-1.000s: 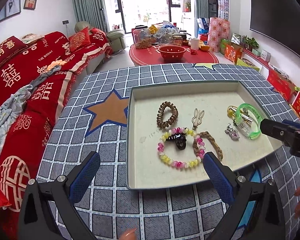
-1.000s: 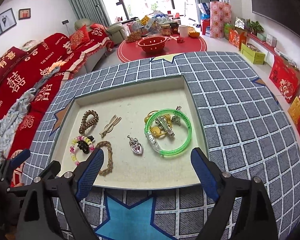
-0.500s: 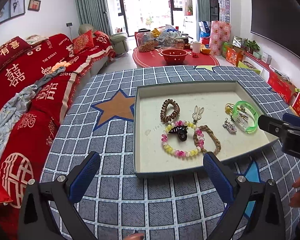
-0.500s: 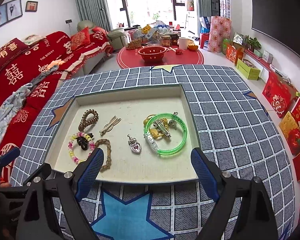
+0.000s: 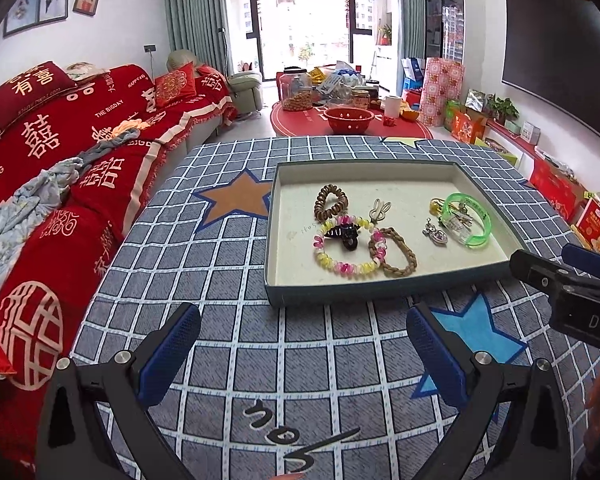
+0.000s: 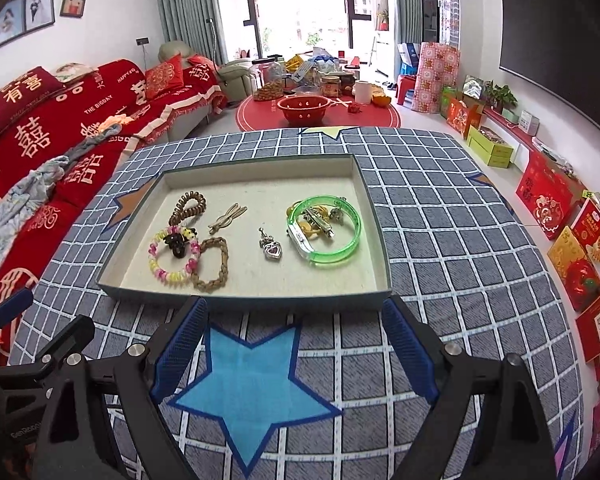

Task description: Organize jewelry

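A shallow box tray [image 5: 380,284] [image 6: 244,298] sits on the checked tablecloth and holds jewelry. Inside lie a green bangle [image 5: 469,220] [image 6: 324,230] over gold and silver clips, a silver heart pendant [image 5: 435,234] [image 6: 271,245], a pink-yellow bead bracelet [image 5: 346,248] [image 6: 173,258] with a black hair claw [image 5: 344,236], a brown braided band [image 5: 396,252] [image 6: 214,266], a brown coil tie [image 5: 331,202] [image 6: 188,206] and a gold hairpin [image 5: 380,210] [image 6: 228,216]. My left gripper [image 5: 300,356] is open and empty, short of the tray's near wall. My right gripper [image 6: 296,354] is open and empty, just before the tray.
The table is covered by a blue checked cloth with star patches [image 6: 252,384]. A red sofa [image 5: 60,152] runs along the left. A red round table [image 5: 352,124] with a bowl and jars stands beyond. Boxes [image 6: 560,208] line the right wall.
Both grippers have pulled back from the tray toward the table's near side and stay open. The jewelry in the tray has not moved.
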Action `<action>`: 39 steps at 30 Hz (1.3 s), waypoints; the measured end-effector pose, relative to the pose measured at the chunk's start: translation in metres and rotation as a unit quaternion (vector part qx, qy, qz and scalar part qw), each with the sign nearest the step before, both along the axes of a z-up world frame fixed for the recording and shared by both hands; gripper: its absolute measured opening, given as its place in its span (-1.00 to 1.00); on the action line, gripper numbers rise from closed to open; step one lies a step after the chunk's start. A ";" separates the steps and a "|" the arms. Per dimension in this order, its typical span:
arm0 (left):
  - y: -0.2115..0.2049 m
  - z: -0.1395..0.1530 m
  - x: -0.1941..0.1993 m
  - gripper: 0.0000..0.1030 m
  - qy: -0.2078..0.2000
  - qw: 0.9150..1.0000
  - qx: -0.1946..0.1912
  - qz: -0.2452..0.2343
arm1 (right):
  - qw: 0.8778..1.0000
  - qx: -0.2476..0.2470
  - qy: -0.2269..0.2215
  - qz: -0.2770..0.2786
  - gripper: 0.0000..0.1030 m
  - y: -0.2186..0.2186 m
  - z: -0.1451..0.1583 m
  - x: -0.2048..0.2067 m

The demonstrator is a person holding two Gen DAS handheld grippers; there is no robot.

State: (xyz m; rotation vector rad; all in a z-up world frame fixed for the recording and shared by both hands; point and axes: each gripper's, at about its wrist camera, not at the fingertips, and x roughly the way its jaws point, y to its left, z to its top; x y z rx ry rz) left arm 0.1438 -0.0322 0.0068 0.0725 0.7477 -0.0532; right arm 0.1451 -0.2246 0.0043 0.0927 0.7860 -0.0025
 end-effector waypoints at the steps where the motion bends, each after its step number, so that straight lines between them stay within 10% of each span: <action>1: 0.000 0.000 -0.002 1.00 -0.001 1.000 0.000 0.001 | 1.000 -0.001 -0.002 0.000 0.76 0.000 0.000 -0.004; 39: -0.005 0.007 -0.038 1.00 -0.023 1.000 -0.005 0.000 | 0.999 -0.010 -0.032 -0.012 0.76 0.002 0.007 -0.050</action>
